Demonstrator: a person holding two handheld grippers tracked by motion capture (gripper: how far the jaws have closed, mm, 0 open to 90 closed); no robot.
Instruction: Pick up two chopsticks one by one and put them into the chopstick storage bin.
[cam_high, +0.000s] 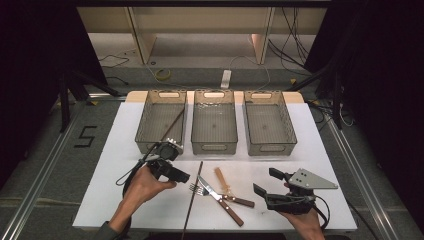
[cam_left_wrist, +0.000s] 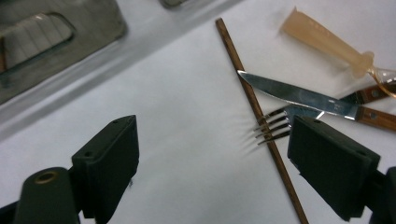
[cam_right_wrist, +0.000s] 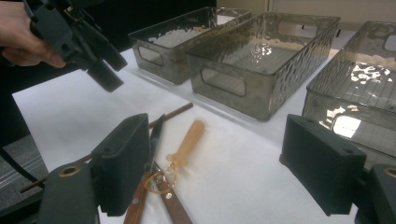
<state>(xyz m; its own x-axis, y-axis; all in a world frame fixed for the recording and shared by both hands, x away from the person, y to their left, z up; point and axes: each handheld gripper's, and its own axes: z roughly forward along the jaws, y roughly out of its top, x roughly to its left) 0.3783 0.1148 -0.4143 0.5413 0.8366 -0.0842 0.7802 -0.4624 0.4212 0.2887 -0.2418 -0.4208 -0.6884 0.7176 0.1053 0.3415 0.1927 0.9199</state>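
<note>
Sorting cutlery into the bins looks under way: the left tongs (cam_high: 181, 176), apart and empty, hover beside the chopstick (cam_high: 193, 199) at lower centre. Next they must straddle it and close; the right tongs (cam_high: 265, 183) wait apart at lower right.

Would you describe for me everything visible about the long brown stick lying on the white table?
The stick is thin, straight and dark brown, apparently wood. It lies flat on the white table, running from below the middle bin toward the near edge. The knife tip and the fork tines reach it from one side. No gripper touches it.
</note>
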